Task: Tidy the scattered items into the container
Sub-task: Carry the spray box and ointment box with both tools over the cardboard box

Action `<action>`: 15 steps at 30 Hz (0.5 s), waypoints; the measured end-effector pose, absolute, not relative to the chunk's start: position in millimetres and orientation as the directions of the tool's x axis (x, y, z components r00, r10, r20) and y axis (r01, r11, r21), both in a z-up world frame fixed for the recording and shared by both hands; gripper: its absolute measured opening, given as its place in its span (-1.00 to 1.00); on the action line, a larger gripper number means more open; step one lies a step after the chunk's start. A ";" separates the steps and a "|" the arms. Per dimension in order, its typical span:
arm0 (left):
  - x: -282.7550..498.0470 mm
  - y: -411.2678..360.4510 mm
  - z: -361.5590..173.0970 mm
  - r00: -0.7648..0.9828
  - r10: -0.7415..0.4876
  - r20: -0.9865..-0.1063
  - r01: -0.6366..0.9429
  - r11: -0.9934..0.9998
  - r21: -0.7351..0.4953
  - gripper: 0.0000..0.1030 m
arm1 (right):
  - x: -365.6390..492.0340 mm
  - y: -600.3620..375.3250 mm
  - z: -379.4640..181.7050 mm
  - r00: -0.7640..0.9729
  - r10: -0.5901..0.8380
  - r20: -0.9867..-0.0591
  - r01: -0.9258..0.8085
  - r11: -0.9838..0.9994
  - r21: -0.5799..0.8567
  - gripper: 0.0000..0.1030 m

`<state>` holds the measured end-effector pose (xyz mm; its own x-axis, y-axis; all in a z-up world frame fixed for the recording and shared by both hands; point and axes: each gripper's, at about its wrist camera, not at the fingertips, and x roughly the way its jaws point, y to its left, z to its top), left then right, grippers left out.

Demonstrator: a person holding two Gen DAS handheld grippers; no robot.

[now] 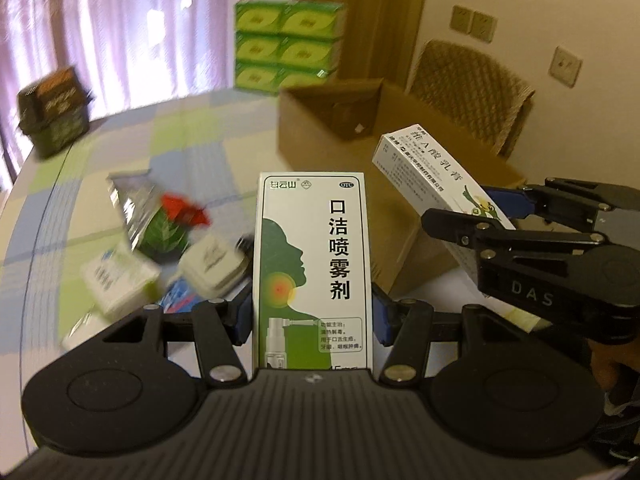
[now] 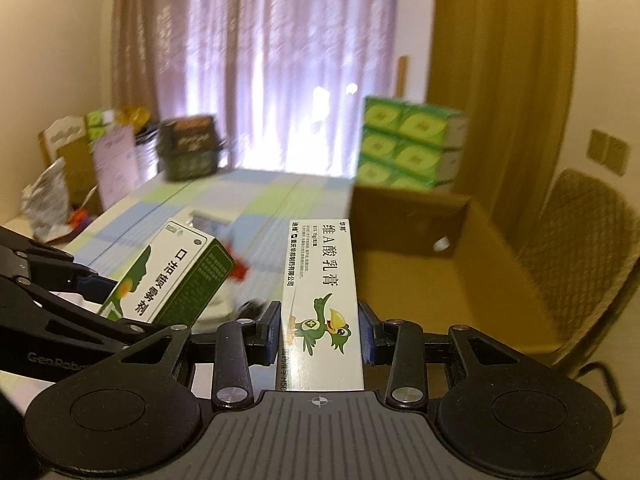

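Observation:
My left gripper (image 1: 312, 316) is shut on a green-and-white spray box (image 1: 312, 264), held upright above the table. My right gripper (image 2: 320, 334) is shut on a long white ointment box (image 2: 320, 300) with a green bird on it. In the left wrist view the right gripper (image 1: 500, 212) sits to the right with the ointment box (image 1: 424, 172) tilted over the cardboard box (image 1: 340, 120). In the right wrist view the left gripper (image 2: 86, 280) and spray box (image 2: 168, 276) show at the left; the open cardboard box (image 2: 420, 272) lies ahead right.
Scattered on the checked tablecloth (image 1: 168, 136) lie a foil packet (image 1: 140, 204), small white boxes (image 1: 120, 280) and a blue item (image 1: 180, 296). A dark box (image 1: 54, 112) and stacked green tissue packs (image 1: 288, 44) stand at the back. A woven chair (image 2: 576, 248) is right of the cardboard box.

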<state>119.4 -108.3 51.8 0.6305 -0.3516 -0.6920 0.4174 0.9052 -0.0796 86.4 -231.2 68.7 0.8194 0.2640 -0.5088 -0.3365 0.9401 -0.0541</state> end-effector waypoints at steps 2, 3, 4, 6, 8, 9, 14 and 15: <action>129.8 -123.6 62.1 0.636 -0.370 -0.678 0.437 0.896 -0.079 -0.01 | 97.7 -245.3 75.1 0.832 0.243 -0.498 -0.314 0.948 -0.061 -0.21; 135.1 -131.9 66.7 0.638 -0.379 -0.671 0.447 0.891 -0.078 -0.01 | 104.1 -253.2 77.8 0.837 0.235 -0.494 -0.303 0.951 -0.062 -0.21; 140.1 -139.8 70.6 0.639 -0.387 -0.665 0.456 0.886 -0.077 -0.01 | 110.2 -260.5 80.4 0.841 0.228 -0.490 -0.294 0.954 -0.061 -0.21; 151.0 -156.3 76.5 0.638 -0.402 -0.657 0.474 0.877 -0.076 -0.01 | 124.2 -274.8 85.2 0.850 0.211 -0.484 -0.273 0.960 -0.061 -0.21; 161.9 -171.4 79.1 0.636 -0.413 -0.652 0.487 0.870 -0.076 -0.01 | 137.6 -288.8 88.4 0.855 0.197 -0.479 -0.253 0.966 -0.055 -0.21; 167.8 -178.2 78.9 0.633 -0.418 -0.651 0.492 0.867 -0.078 -0.01 | 144.1 -295.1 89.5 0.857 0.191 -0.479 -0.244 0.968 -0.050 -0.21; 197.3 -210.7 74.4 0.619 -0.437 -0.652 0.509 0.856 -0.091 -0.01 | 169.7 -322.8 83.9 0.851 0.180 -0.493 -0.215 0.977 -0.014 -0.21; 204.0 -215.9 72.6 0.616 -0.439 -0.654 0.511 0.855 -0.093 -0.01 | 174.3 -326.6 81.4 0.848 0.178 -0.499 -0.210 0.978 -0.009 -0.21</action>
<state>204.0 -215.9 72.6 0.6158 -0.4395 -0.6540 0.5110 0.8546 -0.0931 174.3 -326.6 81.4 0.8482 0.1777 -0.4990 -0.2100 0.9777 -0.0088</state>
